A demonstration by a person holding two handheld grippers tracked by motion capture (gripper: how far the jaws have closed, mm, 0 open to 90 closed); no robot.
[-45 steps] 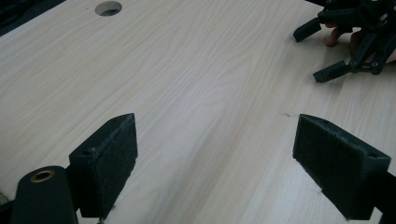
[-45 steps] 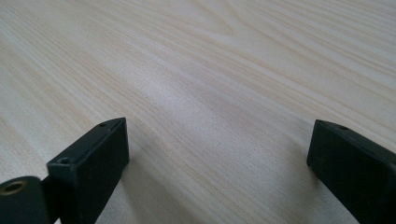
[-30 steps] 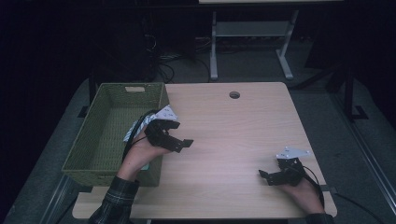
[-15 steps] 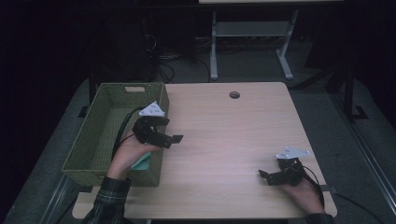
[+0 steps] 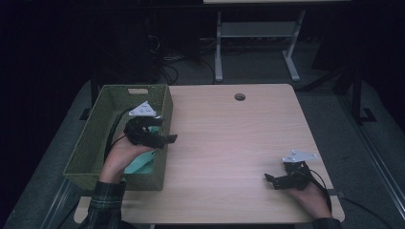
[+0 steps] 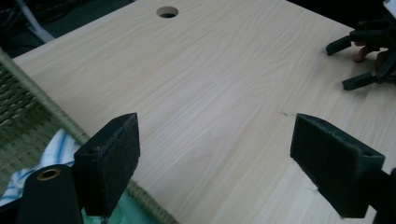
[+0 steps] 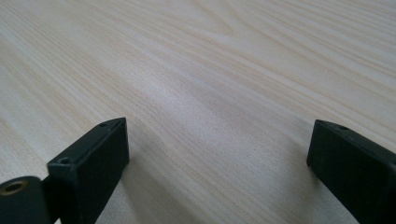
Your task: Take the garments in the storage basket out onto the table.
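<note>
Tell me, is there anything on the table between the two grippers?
No. In the high view, bare wood of the table lies between the left gripper by the green basket and the right gripper.

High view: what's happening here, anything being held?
A person holds a gripper in each hand at a wooden table. The left gripper hangs open over the right wall of the green woven basket, its fingers empty; a teal cloth and a blue-striped cloth lie in the basket. The right gripper sits open and empty low over the table's near right corner.
</note>
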